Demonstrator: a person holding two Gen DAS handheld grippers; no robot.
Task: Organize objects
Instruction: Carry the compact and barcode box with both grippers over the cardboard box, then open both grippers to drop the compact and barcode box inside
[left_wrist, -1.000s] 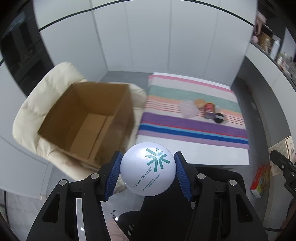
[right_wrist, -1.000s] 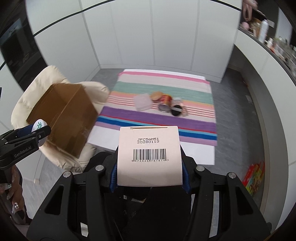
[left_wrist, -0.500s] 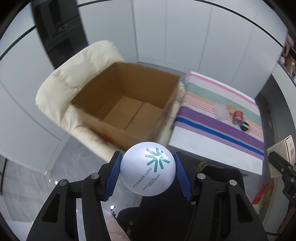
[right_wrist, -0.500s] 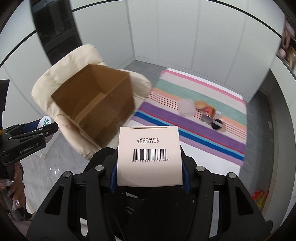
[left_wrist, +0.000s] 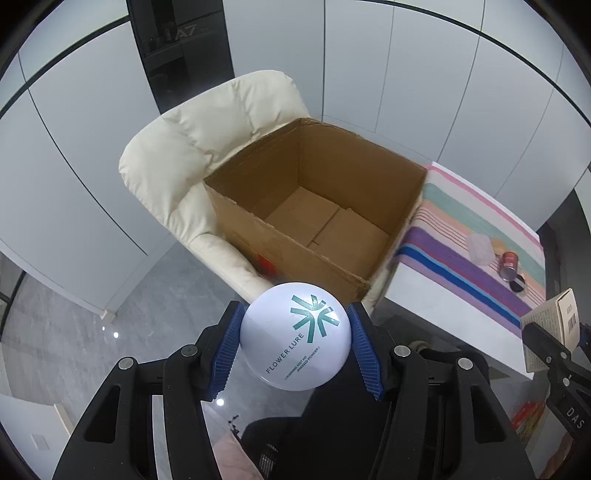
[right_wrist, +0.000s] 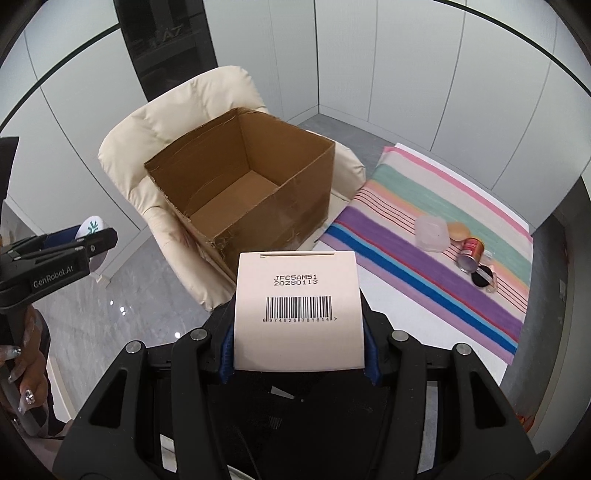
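Observation:
My left gripper (left_wrist: 294, 345) is shut on a round white compact (left_wrist: 295, 336) printed "FLOWER LURE". It hangs in front of an open, empty cardboard box (left_wrist: 317, 225) that sits on a cream armchair (left_wrist: 192, 162). My right gripper (right_wrist: 298, 349) is shut on a pale pink carton (right_wrist: 298, 306) with a barcode, also in front of the box (right_wrist: 243, 188). The left gripper shows at the left edge of the right wrist view (right_wrist: 74, 247). The carton shows at the right edge of the left wrist view (left_wrist: 550, 336).
A table with a striped cloth (right_wrist: 436, 236) stands right of the armchair. On it lie a clear lidded tub (right_wrist: 430, 232), a round tan item (right_wrist: 458, 230), a red can (right_wrist: 469, 254) and a black round item (right_wrist: 483, 277). White cabinet walls stand behind. The floor is grey tile.
Both grippers have swung left with their objects. The cardboard box and armchair now sit near the centre of each view, and the striped table has slid to the right.

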